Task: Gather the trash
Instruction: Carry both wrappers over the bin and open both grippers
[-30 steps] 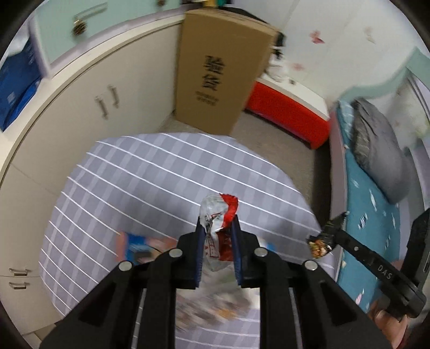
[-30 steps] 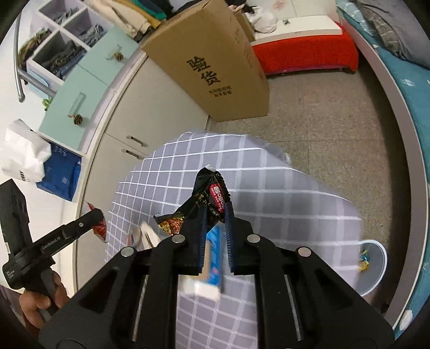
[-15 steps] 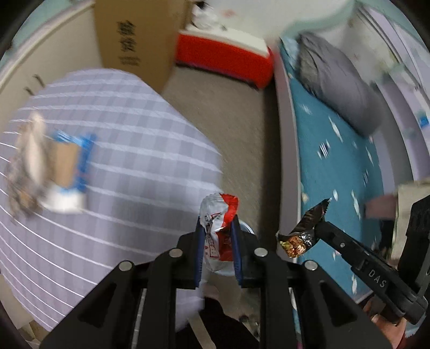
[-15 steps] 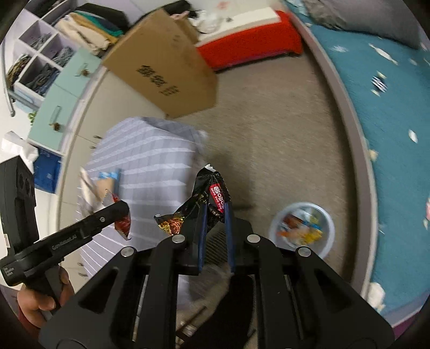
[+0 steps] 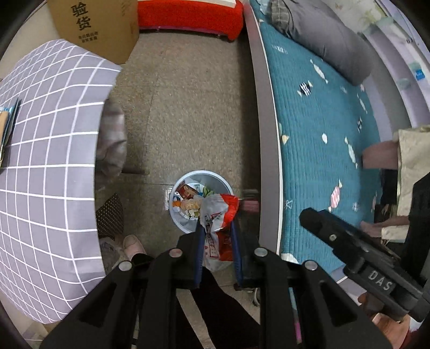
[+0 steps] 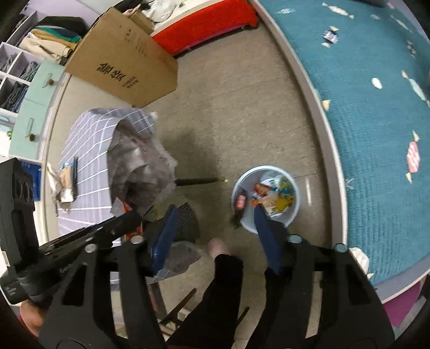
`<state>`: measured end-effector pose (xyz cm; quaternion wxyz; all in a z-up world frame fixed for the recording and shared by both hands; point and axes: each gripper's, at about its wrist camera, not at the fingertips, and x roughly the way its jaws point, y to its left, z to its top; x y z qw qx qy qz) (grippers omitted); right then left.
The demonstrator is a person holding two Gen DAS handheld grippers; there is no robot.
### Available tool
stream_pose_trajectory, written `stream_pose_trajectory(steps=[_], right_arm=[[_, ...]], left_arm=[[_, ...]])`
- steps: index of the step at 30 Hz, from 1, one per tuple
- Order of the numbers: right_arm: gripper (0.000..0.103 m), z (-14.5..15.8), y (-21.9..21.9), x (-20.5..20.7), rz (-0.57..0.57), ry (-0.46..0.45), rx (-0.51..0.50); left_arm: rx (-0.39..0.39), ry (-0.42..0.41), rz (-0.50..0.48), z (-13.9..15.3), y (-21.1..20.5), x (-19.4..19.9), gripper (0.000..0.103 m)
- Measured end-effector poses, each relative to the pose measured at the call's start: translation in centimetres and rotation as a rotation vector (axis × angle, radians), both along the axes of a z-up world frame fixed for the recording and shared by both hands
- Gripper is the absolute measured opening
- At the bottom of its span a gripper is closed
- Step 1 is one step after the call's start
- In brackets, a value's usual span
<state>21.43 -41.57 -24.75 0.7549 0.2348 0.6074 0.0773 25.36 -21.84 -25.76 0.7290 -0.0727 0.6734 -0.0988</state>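
The left hand-held gripper (image 5: 216, 231) is clamped on a crumpled red and white wrapper (image 5: 218, 214), which sticks up from between its blue pads; it points steeply down, with the wrapper over the near rim of a small white waste bin (image 5: 179, 224) that stands on the speckled floor (image 5: 188, 107); the bin holds a heap of coloured packets. The right hand-held gripper (image 6: 212, 225) has just been opening; its jaws stand wide apart with nothing between them, one blue pad (image 6: 266, 236) reaching over the bin's (image 6: 295, 212) near edge; a dark packet (image 6: 237, 214) hangs at the bin's left rim, whether inside or outside I cannot tell. To the left is the desk (image 5: 48, 161) under a grey checked cloth, a few flat things lying at its far edge; a cardboard box (image 5: 102, 24) stands behind it; a bed with a teal quilt (image 5: 322, 128) runs along the right; a person's dark trouser leg and pale slipper (image 6: 219, 247) show below.
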Motion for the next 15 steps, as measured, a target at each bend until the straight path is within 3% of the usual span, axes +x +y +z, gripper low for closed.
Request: stream_pose_trajectory(steps=[15], right_arm=[[0.059, -0.4, -2.8, -2.1, -0.058, 0.025, -0.008]], left_arm=[[-0.004, 0.068, -0.1, -2.1, -4.3, -0.3, 0.018]])
